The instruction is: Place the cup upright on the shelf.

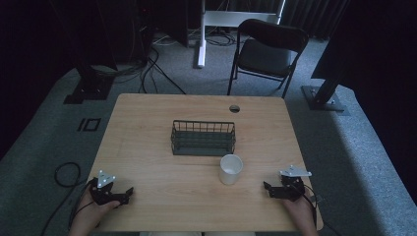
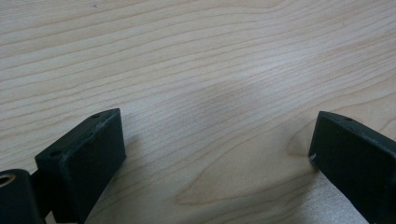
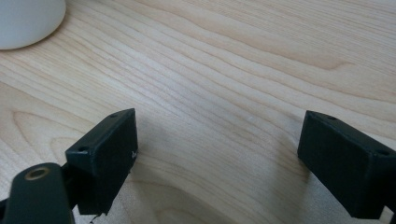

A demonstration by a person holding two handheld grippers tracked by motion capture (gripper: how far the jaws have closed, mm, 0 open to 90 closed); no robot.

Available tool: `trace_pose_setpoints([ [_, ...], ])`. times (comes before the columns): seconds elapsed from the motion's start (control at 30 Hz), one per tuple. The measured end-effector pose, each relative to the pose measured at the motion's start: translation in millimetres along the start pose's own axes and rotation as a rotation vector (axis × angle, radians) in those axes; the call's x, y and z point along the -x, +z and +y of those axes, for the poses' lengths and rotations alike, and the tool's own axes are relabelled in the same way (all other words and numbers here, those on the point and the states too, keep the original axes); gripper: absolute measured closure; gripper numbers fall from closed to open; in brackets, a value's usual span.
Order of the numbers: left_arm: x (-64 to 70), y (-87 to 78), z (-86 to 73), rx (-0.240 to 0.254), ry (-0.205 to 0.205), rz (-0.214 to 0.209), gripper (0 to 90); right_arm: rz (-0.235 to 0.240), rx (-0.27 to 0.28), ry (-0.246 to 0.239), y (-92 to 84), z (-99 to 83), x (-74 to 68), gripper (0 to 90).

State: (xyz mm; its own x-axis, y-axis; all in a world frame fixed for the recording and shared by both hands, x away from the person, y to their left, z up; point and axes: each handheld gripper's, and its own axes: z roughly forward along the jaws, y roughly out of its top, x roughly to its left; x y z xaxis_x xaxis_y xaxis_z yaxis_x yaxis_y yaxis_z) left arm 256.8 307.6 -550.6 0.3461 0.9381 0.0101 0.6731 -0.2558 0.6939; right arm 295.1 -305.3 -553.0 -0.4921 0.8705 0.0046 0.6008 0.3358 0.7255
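We hold the left gripper [image 1: 129, 192] and right gripper [image 1: 267, 189] low in the frame, both jaws apart and empty. The white cup [image 1: 231, 169] stands lower center, just before the wire basket [image 1: 203, 138]. A hasty sideways reach could topple it.

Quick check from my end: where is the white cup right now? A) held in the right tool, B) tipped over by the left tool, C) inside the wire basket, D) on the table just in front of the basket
D: the white cup stands upright on the table, just in front of the wire basket near its right end, with both tools off to the sides.
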Motion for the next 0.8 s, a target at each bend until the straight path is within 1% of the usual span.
trace_pose_setpoints([
  [0.03,0.0,0.0,0.0,0.0,0.0,0.0,3.8,-0.009,0.001,0.01,-0.2,-0.2,0.3,12.0],
  [0.27,0.1,0.0,0.0,0.0,-0.001,0.0,3.8,-0.021,0.001,0.022,-0.3,-0.3,1.0,12.0],
  [0.37,2.1,-1.1,-1.0,-0.002,-0.013,0.013,3.8,-0.029,0.0,0.031,-0.3,-0.3,1.4,12.0],
  [0.4,2.7,-1.6,-1.6,-0.002,-0.013,0.011,3.8,-0.03,0.0,0.032,-0.4,-0.3,1.4,12.0],
  [0.5,2.5,-2.8,-2.8,-0.003,0.0,-0.002,3.6,-0.032,0.0,0.034,-0.3,-0.3,1.5,12.0],
  [0.63,2.7,-2.6,-2.6,-0.005,0.005,-0.004,3.1,-0.032,0.0,0.034,-0.4,-0.3,1.5,12.0],
  [0.7,3.8,-2.6,-2.5,-0.002,0.023,-0.023,3.3,-0.032,0.0,0.033,-0.4,-0.3,1.5,12.0],
  [0.73,4.8,-2.9,-2.3,0.006,0.033,-0.037,4.9,-0.032,0.0,0.033,-0.3,-0.3,1.5,12.0],
  [0.77,6.0,-2.8,-2.1,0.008,0.031,-0.043,6.3,-0.032,0.0,0.033,-0.3,-0.3,1.5,12.0],
  [0.8,7.1,-2.8,-2.0,0.005,0.039,-0.044,6.3,-0.032,0.0,0.034,-0.4,-0.3,1.5,12.0],
])
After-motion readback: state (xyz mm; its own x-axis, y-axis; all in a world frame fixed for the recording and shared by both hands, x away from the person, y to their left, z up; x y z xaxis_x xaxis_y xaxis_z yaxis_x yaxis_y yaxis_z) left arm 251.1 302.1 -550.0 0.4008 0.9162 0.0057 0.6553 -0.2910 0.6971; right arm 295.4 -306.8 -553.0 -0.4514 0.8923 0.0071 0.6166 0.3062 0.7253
